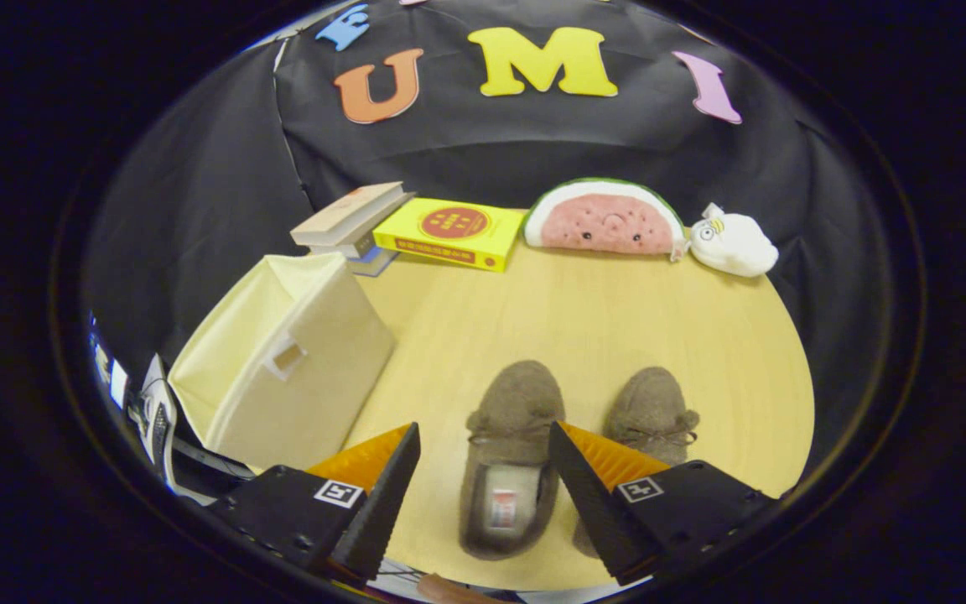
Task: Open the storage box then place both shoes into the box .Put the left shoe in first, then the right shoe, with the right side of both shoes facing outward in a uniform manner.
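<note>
- Gripper [483,436]: fingers spread wide apart; nothing is held between them; neither finger touches a shoe, as far as the view shows
- Left slipper [506,457]: brown, fuzzy, with a small bow across the vamp; it lies on the wooden table [600,319] between the two fingers, toe pointing away from the gripper; the opening faces up and a light insole with a label is visible inside
- Right slipper [652,413]: same brown fuzzy type with a bow; it lies just beside the left slipper, parallel to it, toe also pointing away; its heel part is hidden behind the right-hand finger
- Storage box [290,369]: cream fabric, cube-shaped, with a small fabric pull tab on the face turned toward the slippers; it stands on the table ahead of the left-hand finger, apart from the left slipper; a flap or lid panel shows along its top, and whether it is fully closed cannot be told
- Yellow book [452,233]: lies flat near the far edge of the table, beyond the storage box
- Stack of books [353,222]: sits just beside the yellow book, behind the storage box; the top book is tilted
- Watermelon plush [605,220]: a slice shape with a face, set upright against the cloth wall, next to the yellow book
- White plush toy [733,243]: lies just beside the watermelon plush, at the far edge of the table
</note>
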{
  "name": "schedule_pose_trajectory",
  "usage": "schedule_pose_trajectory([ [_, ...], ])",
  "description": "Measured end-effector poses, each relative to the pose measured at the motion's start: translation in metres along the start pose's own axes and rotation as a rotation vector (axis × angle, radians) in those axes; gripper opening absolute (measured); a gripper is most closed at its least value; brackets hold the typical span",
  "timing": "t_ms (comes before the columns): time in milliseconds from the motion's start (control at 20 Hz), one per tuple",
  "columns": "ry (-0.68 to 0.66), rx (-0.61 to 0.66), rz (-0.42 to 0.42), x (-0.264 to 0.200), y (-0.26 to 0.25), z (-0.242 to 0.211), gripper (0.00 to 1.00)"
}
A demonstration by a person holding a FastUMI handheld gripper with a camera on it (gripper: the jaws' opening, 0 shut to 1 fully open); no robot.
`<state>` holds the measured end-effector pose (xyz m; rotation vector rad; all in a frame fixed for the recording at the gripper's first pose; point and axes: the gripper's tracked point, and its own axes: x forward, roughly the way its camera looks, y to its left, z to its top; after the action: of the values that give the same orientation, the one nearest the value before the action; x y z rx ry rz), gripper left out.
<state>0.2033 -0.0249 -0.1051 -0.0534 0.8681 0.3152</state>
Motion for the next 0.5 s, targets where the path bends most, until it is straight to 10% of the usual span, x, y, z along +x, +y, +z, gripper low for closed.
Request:
schedule_pose_trajectory([
  [350, 0.207, -0.024, -0.114, 0.020, -0.049, -0.046, 0.84],
  [500, 0.269, -0.049, -0.132, 0.029, -0.054, -0.050, 0.60],
])
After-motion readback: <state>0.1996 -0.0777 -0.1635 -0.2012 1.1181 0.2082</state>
